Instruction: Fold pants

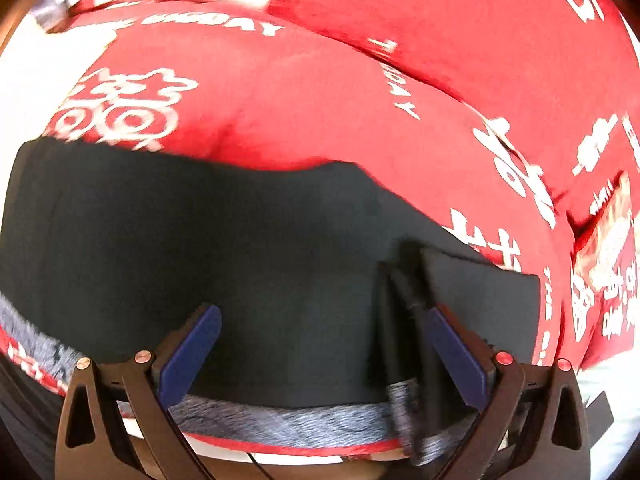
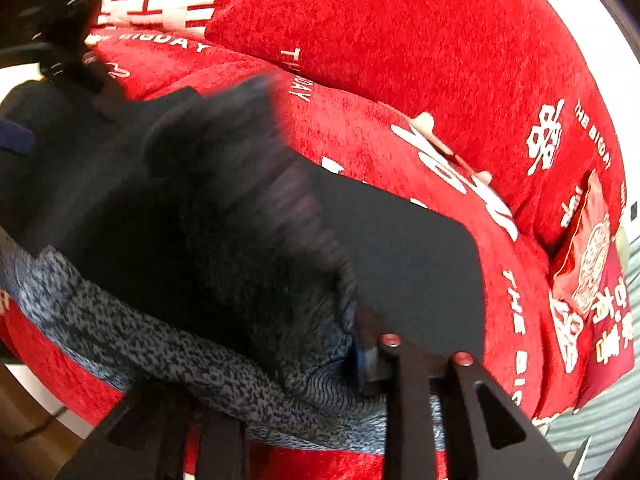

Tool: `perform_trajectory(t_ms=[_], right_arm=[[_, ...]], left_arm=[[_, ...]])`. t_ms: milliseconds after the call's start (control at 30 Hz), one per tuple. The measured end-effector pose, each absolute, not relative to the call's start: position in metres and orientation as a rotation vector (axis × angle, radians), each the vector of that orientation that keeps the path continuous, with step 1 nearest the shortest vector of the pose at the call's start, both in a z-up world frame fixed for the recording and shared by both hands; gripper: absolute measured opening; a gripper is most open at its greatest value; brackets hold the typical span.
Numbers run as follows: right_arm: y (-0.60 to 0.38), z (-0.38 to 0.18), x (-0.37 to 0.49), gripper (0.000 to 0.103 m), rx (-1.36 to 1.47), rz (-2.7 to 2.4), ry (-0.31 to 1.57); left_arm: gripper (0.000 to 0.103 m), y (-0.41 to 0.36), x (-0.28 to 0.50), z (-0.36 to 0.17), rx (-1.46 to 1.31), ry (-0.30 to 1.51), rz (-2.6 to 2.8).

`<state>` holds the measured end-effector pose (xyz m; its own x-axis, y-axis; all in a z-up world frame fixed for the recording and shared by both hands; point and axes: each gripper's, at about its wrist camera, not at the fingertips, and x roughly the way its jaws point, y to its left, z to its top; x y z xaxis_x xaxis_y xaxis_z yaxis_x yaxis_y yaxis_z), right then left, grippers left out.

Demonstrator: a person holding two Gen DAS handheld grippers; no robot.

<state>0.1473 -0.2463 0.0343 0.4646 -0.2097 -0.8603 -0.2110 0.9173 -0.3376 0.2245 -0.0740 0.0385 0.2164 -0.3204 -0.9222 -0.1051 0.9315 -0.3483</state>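
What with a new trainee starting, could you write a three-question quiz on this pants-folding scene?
1. True or false: the black pants lie on a plain blue sheet.
2. In the left wrist view, the fingers of the left gripper are: A) apart, either side of the pants; B) shut on a sock; C) out of view.
3. What colour is the band along the pants' near edge?

Key: 1 false, it is a red cover with white print; 2 A; 3 speckled grey.
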Motion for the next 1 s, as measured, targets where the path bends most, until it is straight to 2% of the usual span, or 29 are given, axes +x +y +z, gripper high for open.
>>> perform_trajectory(t_ms=[33,200,267,533,733,833,900,1000], right_arm=[[-0.245,0.035,0.144,0.061,-0.415,0.009,1.097],[-0.238,0.041,0.133,0.068,-0.398,0.049,1.101],[-0.244,0.044,0.127,0.077,-0.323,0.096,1.133],[-0.278,0.059,0.120,0.080,-0.115,0.202,1.270],[-0.314,0.099,0.114,0.082,0.026,0.210,1.233],[-0.355,0.117,0.117,0.087,0.161,0.157,1.184],[-0.383,0.116,0.123,0.093,0.222,0.088,1.163],[-0.399,0.093,0.137,0.093,0.214,-0.009,1.200]], left_arm=[[0.103,-0.085,0.230,0.037,-0.349,1.361,-0.173],[0.103,-0.128,0.234,0.016,-0.177,1.420,-0.215],[0.103,-0.130,0.232,0.007,-0.169,1.438,-0.214],[0.103,-0.124,0.230,0.008,-0.153,1.419,-0.214],[0.103,-0.111,0.220,0.030,-0.131,1.354,-0.178],[0.103,-0.110,0.219,0.043,-0.145,1.326,-0.181],[0.103,-0.114,0.219,0.049,-0.159,1.315,-0.194],[0.103,-0.133,0.212,0.050,-0.131,1.316,-0.249]])
